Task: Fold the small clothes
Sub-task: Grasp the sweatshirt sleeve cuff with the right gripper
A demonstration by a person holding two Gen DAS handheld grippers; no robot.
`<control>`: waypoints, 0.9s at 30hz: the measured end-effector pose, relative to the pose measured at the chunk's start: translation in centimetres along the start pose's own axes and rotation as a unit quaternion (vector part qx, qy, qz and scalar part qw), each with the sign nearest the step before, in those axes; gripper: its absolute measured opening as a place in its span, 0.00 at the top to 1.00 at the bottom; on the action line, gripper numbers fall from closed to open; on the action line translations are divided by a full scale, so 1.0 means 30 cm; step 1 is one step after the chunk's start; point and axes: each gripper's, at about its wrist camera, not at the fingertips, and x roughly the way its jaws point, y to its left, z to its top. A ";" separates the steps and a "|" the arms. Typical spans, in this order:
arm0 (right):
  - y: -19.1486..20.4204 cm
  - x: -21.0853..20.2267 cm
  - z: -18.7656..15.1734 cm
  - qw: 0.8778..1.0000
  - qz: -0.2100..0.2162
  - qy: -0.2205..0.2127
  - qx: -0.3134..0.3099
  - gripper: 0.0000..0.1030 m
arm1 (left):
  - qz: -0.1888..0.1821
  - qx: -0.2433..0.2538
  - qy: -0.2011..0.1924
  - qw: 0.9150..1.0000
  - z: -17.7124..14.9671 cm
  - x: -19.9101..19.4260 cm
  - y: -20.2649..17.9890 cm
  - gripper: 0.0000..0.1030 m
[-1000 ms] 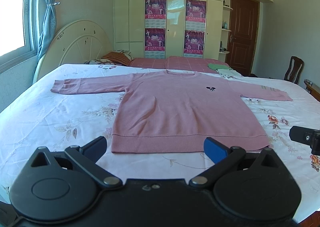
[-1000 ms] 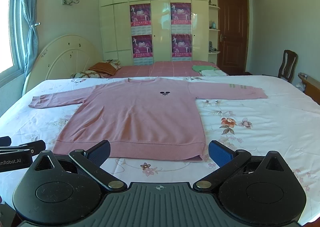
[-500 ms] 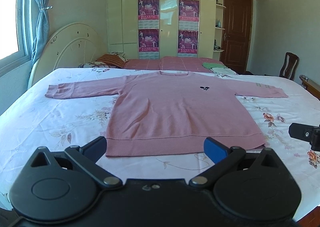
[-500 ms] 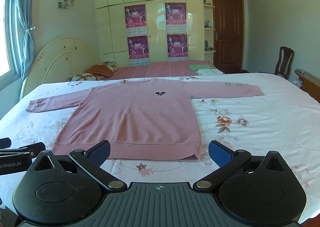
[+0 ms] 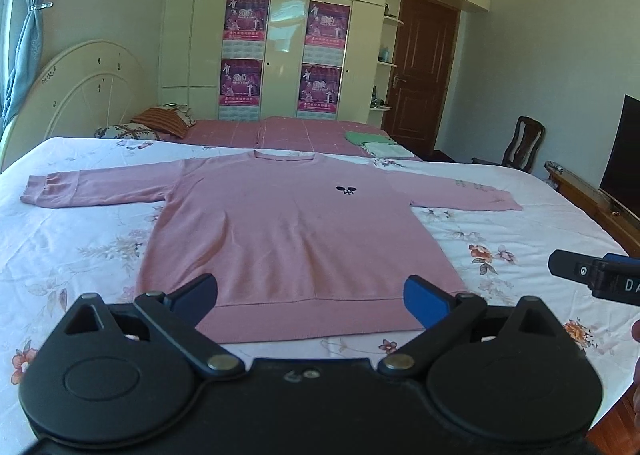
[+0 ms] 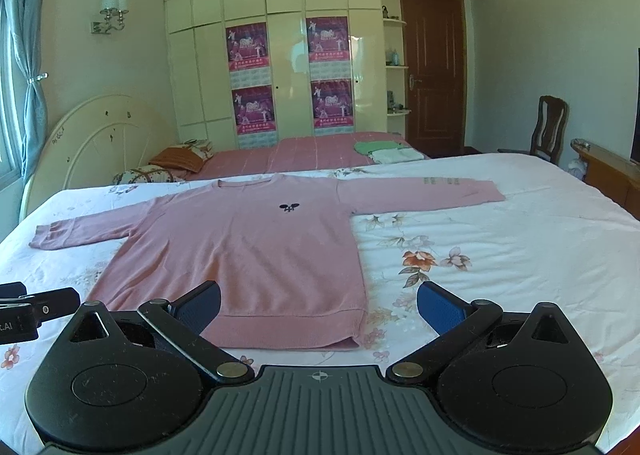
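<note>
A pink sweater (image 5: pixel 296 239) is laid flat and face up on the bed (image 5: pixel 72 255), hem toward the near edge, neckline toward the far edge, both sleeves spread out sideways toward the left and right edges; a small dark emblem (image 5: pixel 346 190) is seen on its chest. The left gripper (image 5: pixel 310 293) is held above the near edge of the bed over the hem, its fingers (image 5: pixel 424 301) spread wide with nothing between them. The right gripper (image 6: pixel 318 305) is held beside it, over the sweater's right hem corner, its fingers (image 6: pixel 440 311) likewise spread wide and empty. No part of the sweater is touched by either gripper. Folded green and white clothes (image 6: pixel 384 151) are seen on a second bed (image 6: pixel 296 155) beyond, in front of a cream wardrobe (image 6: pixel 288 55) bearing posters
</note>
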 end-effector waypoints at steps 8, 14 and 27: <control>-0.115 0.150 0.077 0.999 -0.017 0.026 0.017 0.00 | 0.004 0.002 0.014 1.000 0.078 0.155 0.005 0.20; -0.255 0.267 0.149 0.998 -0.033 0.022 0.041 0.09 | 0.031 -0.004 0.011 0.999 0.146 0.271 0.043 0.20; -0.750 0.763 0.358 0.984 -0.045 0.000 0.175 0.66 | 0.083 0.002 0.010 0.996 0.361 0.756 0.043 0.44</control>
